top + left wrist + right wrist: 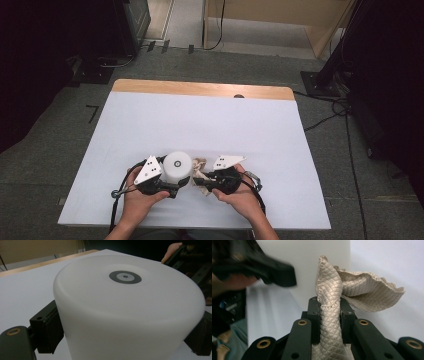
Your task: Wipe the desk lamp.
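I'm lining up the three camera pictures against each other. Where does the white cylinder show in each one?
High view: white cylinder low, left of centre, between the two grippers.
Left gripper view: across most of the frame, clamped between the left gripper's jaws.
Right gripper view: pale wall at top centre, behind the beige cloth.
Shared landmark: the white tabletop.

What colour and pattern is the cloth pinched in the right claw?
Beige cloth with a quilted diamond pattern, clearest in the right gripper view.
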`<state>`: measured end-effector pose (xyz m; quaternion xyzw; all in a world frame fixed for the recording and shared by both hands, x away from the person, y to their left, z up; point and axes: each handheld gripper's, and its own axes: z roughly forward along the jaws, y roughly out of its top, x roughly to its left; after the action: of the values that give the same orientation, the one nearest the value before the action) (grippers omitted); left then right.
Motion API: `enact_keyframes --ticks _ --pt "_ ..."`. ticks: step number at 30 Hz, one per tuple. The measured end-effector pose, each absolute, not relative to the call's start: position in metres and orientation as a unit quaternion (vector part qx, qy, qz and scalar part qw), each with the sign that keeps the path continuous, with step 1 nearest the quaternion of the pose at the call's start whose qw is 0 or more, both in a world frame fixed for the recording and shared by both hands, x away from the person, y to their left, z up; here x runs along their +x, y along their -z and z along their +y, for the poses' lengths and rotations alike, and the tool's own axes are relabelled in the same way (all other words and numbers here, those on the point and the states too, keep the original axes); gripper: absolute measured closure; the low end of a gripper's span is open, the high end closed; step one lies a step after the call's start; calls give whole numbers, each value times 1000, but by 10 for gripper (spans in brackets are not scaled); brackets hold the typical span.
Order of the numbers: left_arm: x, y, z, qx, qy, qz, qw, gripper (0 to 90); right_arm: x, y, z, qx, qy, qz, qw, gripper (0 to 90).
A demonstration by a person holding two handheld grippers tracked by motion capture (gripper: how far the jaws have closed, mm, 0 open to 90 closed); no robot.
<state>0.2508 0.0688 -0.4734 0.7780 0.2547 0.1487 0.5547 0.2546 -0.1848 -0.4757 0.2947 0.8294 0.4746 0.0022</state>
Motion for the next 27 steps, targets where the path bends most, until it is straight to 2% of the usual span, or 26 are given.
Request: enact_keyframes --ticks 7,18,27 --pt "251 474 69 777 -147 256 556 78 252 472 -182 293 -470 833 22 763" --pt "251 475 69 776 -145 257 558 76 242 437 -193 265 -560 782 70 764" --pt "251 475 69 775 -145 260 558 75 251 465 -189 287 -516 807 31 763"
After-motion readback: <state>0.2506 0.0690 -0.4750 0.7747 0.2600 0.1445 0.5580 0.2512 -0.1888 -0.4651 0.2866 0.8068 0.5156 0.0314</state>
